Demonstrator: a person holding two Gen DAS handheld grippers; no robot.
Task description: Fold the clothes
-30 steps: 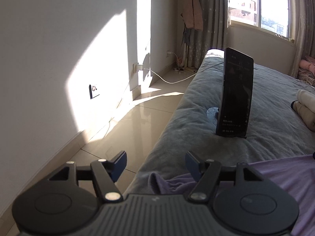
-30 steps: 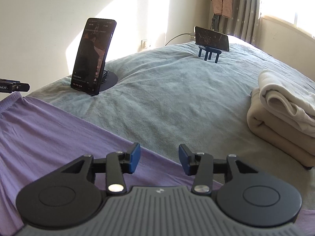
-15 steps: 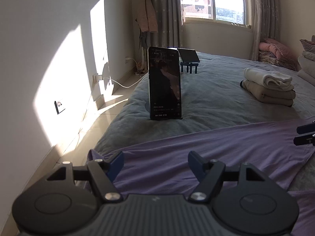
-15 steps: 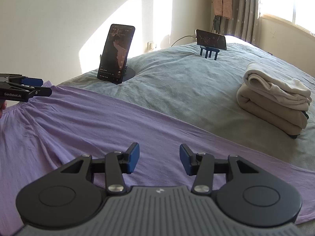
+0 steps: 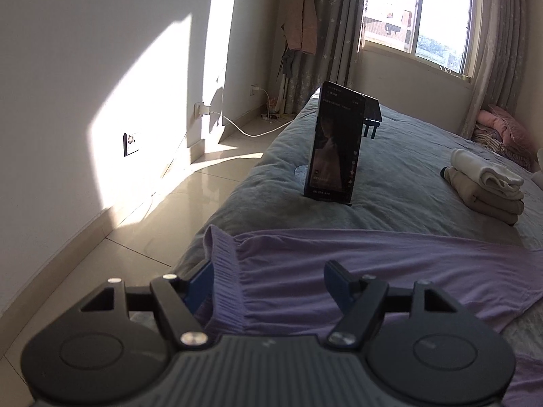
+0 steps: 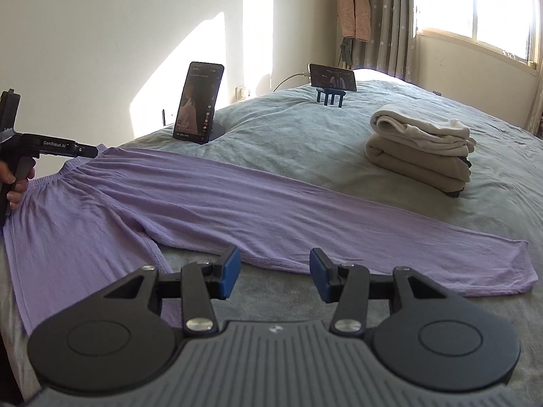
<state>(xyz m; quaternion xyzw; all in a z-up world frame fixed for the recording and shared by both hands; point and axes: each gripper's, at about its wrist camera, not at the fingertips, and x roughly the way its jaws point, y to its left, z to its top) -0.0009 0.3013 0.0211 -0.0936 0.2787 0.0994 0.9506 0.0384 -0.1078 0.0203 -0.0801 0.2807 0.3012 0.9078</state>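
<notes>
The left gripper (image 5: 268, 281) stands with its blue-padded jaws wide and nothing pinched; the ribbed elastic waistband (image 5: 222, 264) of the thin lilac knit trousers (image 6: 217, 200) lies between and just under them, its gathered edge brushing past the left pad, though I cannot tell whether it truly touches. The right gripper (image 6: 273, 276) hovers with its jaws at a middling gap, empty, just short of the hemmed inner edge of the far trouser leg, bare bedcover beneath its tips

The trousers lie spread flat across the grey-green plush bedcover (image 6: 305, 135), waist at the left gripper's end, one long leg running away past the right gripper's tips to its cuff (image 6: 522, 271) out on that gripper's right; the second leg drops toward the near edge on the right gripper's left side

By the look of it the cloth is light, limp and stretchy, so it should drape and sag from any single pinch and wrinkle if dragged over the plush. The firmest holds are likely the doubled waistband and the stitched cuff hem; a shallow bite on single-layer cloth may slip out

Beyond the left gripper's tips an upright black phone on a round stand (image 5: 334, 146) faces the work; further on a second phone on a small blue rack (image 6: 332, 79), and off to the right a stack of folded cream garments (image 6: 420, 146)
</notes>
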